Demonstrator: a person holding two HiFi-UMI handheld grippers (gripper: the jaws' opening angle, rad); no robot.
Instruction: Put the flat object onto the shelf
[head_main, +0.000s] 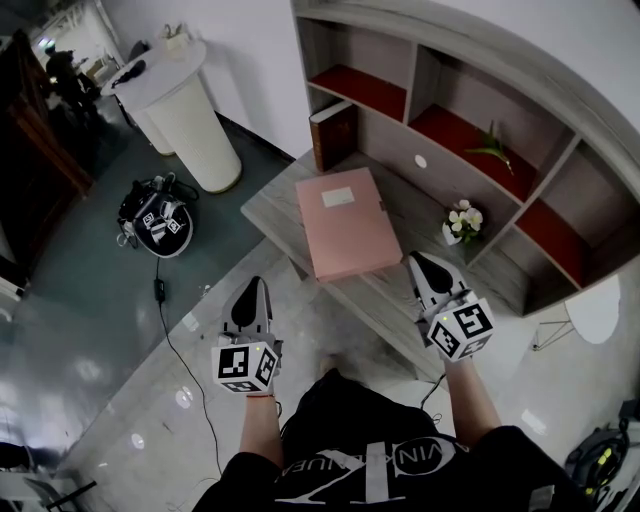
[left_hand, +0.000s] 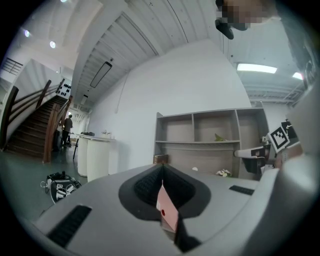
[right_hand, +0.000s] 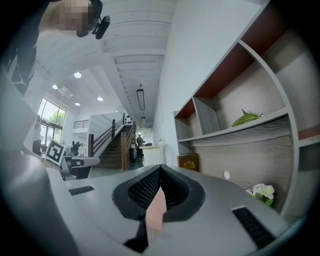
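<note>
Lying flat mid-frame on the bench (head_main: 395, 295), the pink folder (head_main: 345, 222) looks stiff, light and smooth, so pinching its near edge at the bench lip seems best. Left tool (head_main: 253, 290) and right tool (head_main: 420, 265) are both pressed together, holding nothing.

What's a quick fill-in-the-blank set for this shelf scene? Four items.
1. The flat box lying on the shelf ledge is ____ in colour.
2. The brown book at the ledge's far end stands ____.
3. The small plant right of the box has ____ flowers.
4. The left gripper and right gripper both have their jaws ____.
Missing words: pink; upright; white; shut.
</note>
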